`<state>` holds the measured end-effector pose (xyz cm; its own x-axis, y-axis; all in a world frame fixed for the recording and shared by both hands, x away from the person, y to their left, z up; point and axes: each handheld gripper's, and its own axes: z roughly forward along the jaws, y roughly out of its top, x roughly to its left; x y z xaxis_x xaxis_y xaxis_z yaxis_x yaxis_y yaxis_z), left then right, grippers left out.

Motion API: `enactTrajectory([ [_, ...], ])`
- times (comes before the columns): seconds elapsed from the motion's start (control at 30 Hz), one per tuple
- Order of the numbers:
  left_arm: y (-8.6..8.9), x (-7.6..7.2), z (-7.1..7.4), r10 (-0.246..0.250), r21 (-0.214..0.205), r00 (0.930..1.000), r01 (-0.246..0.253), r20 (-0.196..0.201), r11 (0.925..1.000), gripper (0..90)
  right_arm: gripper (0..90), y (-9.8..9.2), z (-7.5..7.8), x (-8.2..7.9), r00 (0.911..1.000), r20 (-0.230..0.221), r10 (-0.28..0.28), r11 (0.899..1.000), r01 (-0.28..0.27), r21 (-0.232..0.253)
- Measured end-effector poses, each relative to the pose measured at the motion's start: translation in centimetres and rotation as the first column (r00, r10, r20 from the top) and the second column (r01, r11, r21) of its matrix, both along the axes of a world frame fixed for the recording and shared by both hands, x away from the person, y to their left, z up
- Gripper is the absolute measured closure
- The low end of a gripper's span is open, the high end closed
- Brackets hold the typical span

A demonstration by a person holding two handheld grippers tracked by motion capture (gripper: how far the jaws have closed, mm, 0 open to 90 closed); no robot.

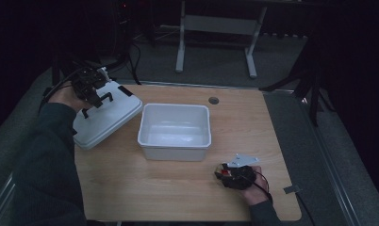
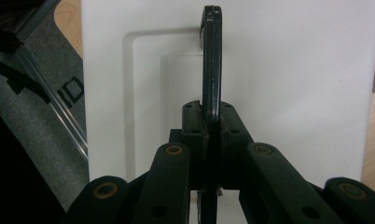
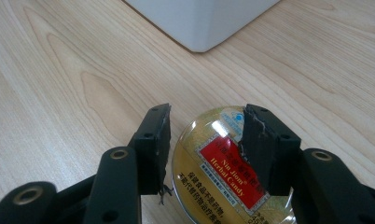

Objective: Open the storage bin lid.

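- Pinching the lid's black handle (image 2: 211, 60), left claw (image 1: 94, 96) closed; white lid (image 1: 102, 120) tilted at tabletop's (image 1: 178, 188) far left.
- Right claw (image 3: 206, 135) parted, straddling a candy tin (image 3: 225, 168), near right.
- White bin (image 1: 175, 132) at centre.

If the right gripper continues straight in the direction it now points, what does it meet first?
Probably the white rectangular plastic bin. In the right gripper view its corner lies ahead of the right gripper, beyond bare wooden table. The round gold candy tin sits between the jaws. Depth is unclear.
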<state>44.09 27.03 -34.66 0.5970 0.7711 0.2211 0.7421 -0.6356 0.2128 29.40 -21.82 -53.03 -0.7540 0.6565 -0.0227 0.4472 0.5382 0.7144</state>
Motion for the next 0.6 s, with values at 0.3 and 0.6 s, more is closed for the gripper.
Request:
enactTrajectory([
  [0.3, 0.2, 0.2, -1.3, 0.008, 0.003, 0.9996, -0.008, -0.027, 1.0000, 84.4, 51.4, 0.0, 0.0, 0.0, 1.0000, -0.002, 0.001, 1.000, -0.001, 0.000],
  [0.6, 0.5, 0.2, -2.2, 0.023, -0.008, 0.9989, -0.023, -0.041, 0.9997, 84.4, 51.4, 0.0, 0.0, 0.0, 1.0000, -0.001, 0.002, 1.000, -0.002, -0.003],
])
